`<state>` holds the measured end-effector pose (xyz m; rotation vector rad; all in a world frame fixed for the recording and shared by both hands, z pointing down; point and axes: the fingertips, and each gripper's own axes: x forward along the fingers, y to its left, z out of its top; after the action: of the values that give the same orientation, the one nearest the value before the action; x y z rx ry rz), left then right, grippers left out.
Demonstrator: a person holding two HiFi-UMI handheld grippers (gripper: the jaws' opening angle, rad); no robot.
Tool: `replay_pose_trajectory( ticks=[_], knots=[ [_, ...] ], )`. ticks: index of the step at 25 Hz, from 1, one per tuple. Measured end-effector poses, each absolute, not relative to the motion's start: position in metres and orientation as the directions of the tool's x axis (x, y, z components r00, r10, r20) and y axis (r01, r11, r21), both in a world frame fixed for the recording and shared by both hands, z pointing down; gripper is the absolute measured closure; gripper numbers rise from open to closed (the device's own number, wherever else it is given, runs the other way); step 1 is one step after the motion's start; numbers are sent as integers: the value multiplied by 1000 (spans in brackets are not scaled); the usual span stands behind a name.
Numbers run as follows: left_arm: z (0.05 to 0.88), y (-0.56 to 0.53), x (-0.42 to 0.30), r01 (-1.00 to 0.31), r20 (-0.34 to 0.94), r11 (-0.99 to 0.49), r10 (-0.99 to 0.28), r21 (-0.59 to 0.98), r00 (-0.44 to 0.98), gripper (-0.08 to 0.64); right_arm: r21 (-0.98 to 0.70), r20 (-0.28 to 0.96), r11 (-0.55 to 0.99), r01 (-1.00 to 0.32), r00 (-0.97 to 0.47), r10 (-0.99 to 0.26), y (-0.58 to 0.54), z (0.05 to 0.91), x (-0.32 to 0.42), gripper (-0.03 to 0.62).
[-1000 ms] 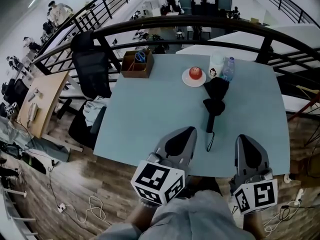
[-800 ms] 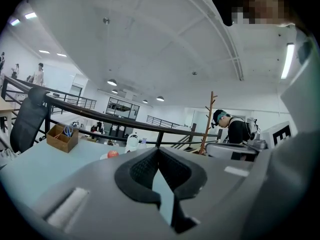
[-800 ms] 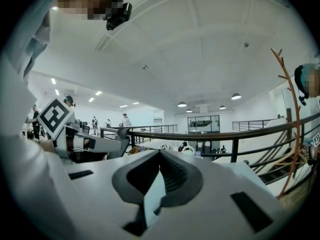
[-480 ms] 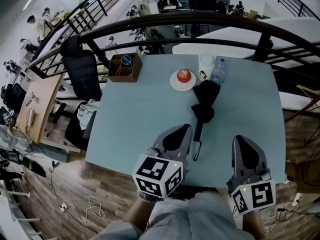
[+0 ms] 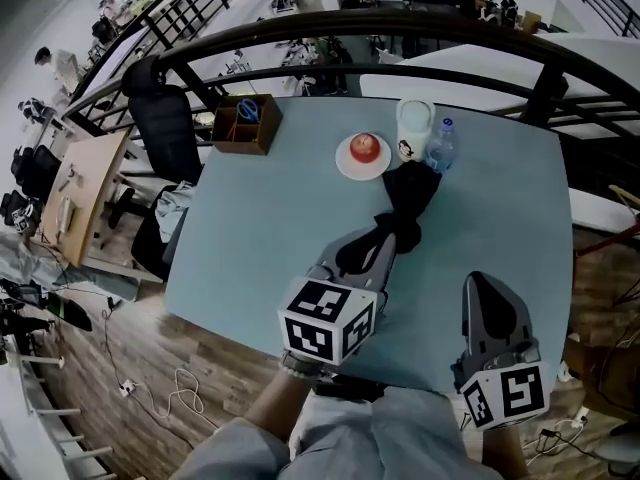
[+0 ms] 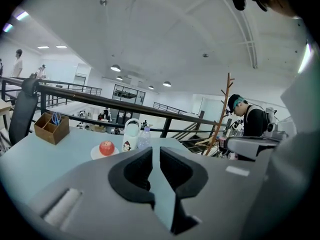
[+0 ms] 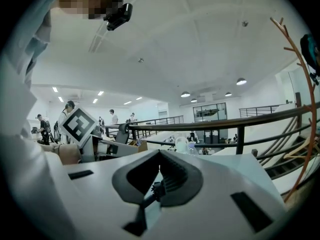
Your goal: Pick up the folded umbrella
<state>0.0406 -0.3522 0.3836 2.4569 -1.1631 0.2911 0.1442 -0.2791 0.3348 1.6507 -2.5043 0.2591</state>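
Mezzanine office floor, black railing (image 5: 330, 25) round it, wood flooring at the frame's lower left. Table (image 5: 260, 248): pale blue-grey, matt.

Head view only:
- folded umbrella (image 5: 410, 193), black, lying on the table right of centre, just below the bottle; its near end is covered by the left gripper (image 5: 383, 236).
- wooden box (image 5: 245, 126) at the table's upper-left corner; office chair (image 5: 165, 128) just beside that edge.
- right gripper (image 5: 482, 280) at lower right, well apart from the umbrella.

Left gripper view only:
- jaws parted by a narrow slit – they have just been opening – with bare table showing through and nothing between them.
- a dark patch low in the left jaw's hollow is possibly the umbrella.
- apple (image 6: 106, 147) on a plate (image 6: 95, 155), white mug (image 6: 131, 135) and water bottle (image 6: 144, 137) stand beyond the jaw tips.
- wooden coat stand (image 6: 226, 111) and a person at right.

Right gripper view only:
- jaw tips meet; nothing is gripped.
- the left gripper's marker cube (image 7: 79, 125) shows at left.
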Motion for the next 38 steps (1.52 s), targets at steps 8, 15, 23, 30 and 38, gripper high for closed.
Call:
replay_pose_trajectory(
  ticks=[8,15,23,30,38],
  knots=[
    [428,-402,72,-815,468,-520,-672,254,574,437,-134,226,443,-886,-463,-857,-313,357,165,592],
    [482,-429,95,-808,623,-551,-561,209,545,347,-168,241,462,-871,-490,-837,-327,373,174,592],
    [539,-455,107,-828,756,-532,-464,179,462,339,-197,266,437,-878,-477,-838,-334,386,194,592],
    [578,-471,104,-858,829,-489,-405,161,386,341,-217,274,431,-876,-478,-835,-335,390,204,592],
    [618,-474,103,-858,893,-489,-303,155,334,340,-221,293,430,-875,-480,-827,-341,401,202,592]
  ],
)
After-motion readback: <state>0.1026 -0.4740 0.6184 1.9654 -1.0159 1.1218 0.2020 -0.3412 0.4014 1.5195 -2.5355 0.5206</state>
